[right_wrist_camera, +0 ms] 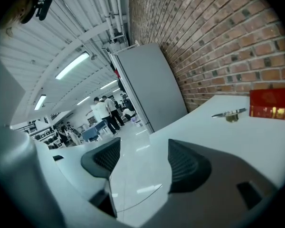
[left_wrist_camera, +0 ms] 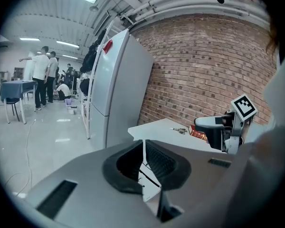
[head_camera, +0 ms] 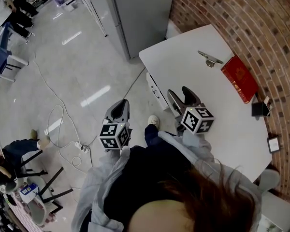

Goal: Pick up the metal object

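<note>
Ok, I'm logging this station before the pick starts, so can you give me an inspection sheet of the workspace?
Surface: white table, set against the wall.
Job's things: metal object lies near the table's far end, untouched.
Clutter: red book beside it; small black item and small frame by the wall.
Grippers: left gripper shut, empty, over the floor; right gripper open, empty, over the table.
Cables: white cable loops across the floor to a power strip.
Surroundings: brick wall, grey refrigerator, people far off.
</note>
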